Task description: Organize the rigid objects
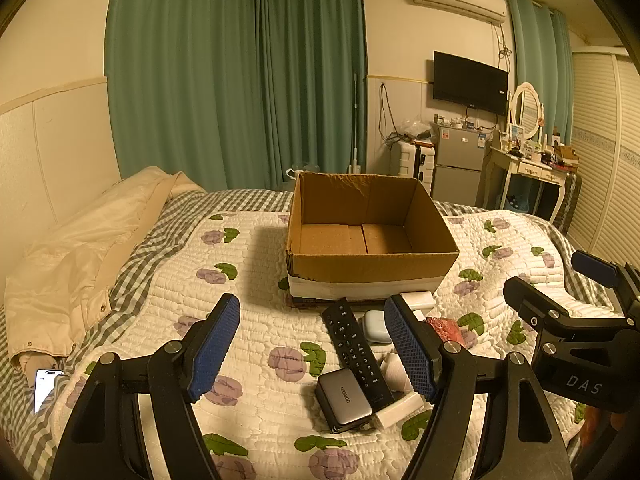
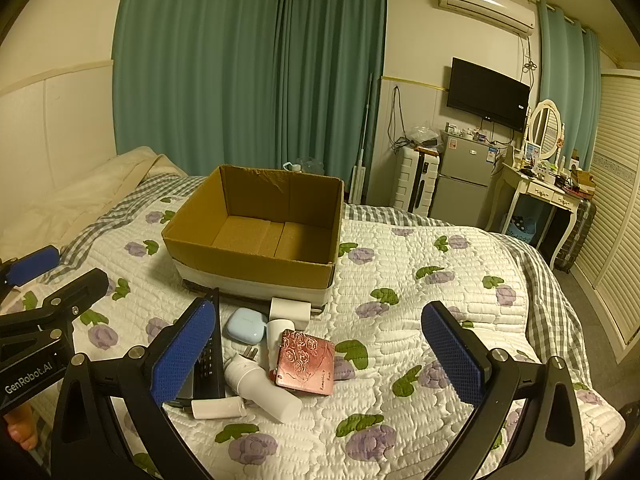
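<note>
An open, empty cardboard box (image 1: 372, 236) (image 2: 256, 232) stands on the quilted bed. In front of it lies a pile: a black remote (image 1: 356, 352) (image 2: 210, 356), a grey UGREEN charger (image 1: 345, 398), a pale blue earbud case (image 2: 246, 323) (image 1: 376, 326), a pink embossed case (image 2: 306, 362) (image 1: 446, 328), white chargers (image 2: 286, 310) and a white cylinder adapter (image 2: 262, 386). My left gripper (image 1: 316, 356) is open, hovering above the remote and charger. My right gripper (image 2: 320, 360) is open, above the pink case. Both are empty.
A cream jacket (image 1: 84, 256) and a lit phone (image 1: 44, 386) lie at the bed's left. Green curtains, a small fridge (image 2: 460, 176), a suitcase and a dressing table (image 2: 548, 188) stand beyond the bed. The other gripper shows at each view's side.
</note>
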### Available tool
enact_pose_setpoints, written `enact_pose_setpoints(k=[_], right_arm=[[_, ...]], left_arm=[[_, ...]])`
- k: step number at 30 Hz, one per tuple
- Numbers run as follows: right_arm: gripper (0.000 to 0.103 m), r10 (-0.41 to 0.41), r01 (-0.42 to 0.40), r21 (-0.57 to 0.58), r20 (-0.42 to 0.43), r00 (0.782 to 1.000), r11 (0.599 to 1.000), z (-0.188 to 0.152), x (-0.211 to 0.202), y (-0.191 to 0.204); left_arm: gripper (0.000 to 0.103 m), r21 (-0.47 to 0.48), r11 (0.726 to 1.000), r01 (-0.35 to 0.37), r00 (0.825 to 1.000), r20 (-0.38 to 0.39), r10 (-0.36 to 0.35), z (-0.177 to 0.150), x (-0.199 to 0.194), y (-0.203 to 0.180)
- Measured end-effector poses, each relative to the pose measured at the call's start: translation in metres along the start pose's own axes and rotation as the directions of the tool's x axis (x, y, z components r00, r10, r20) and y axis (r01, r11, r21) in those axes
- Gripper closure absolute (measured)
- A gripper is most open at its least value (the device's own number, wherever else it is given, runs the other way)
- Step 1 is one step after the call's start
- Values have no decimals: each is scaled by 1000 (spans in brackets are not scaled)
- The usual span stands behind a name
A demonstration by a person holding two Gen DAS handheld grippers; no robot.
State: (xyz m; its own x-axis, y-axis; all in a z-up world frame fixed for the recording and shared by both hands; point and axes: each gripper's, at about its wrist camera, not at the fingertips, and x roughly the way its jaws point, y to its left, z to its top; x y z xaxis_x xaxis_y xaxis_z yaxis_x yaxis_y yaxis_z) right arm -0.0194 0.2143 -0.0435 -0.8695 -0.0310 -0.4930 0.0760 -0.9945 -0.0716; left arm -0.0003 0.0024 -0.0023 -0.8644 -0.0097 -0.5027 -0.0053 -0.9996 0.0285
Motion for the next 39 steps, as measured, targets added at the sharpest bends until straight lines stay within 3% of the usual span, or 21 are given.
enact_pose_setpoints(k=[31, 39], right_arm=[[0, 13, -13, -5, -14, 1000, 1000, -3, 2, 4], [0, 9, -9, -1, -65, 998, 1000, -7, 20, -4]], left_arm=[[26, 1, 1000, 11, 1000, -1, -11, -2, 1, 1], [26, -8, 1000, -5, 998, -61, 4, -7, 19, -2]])
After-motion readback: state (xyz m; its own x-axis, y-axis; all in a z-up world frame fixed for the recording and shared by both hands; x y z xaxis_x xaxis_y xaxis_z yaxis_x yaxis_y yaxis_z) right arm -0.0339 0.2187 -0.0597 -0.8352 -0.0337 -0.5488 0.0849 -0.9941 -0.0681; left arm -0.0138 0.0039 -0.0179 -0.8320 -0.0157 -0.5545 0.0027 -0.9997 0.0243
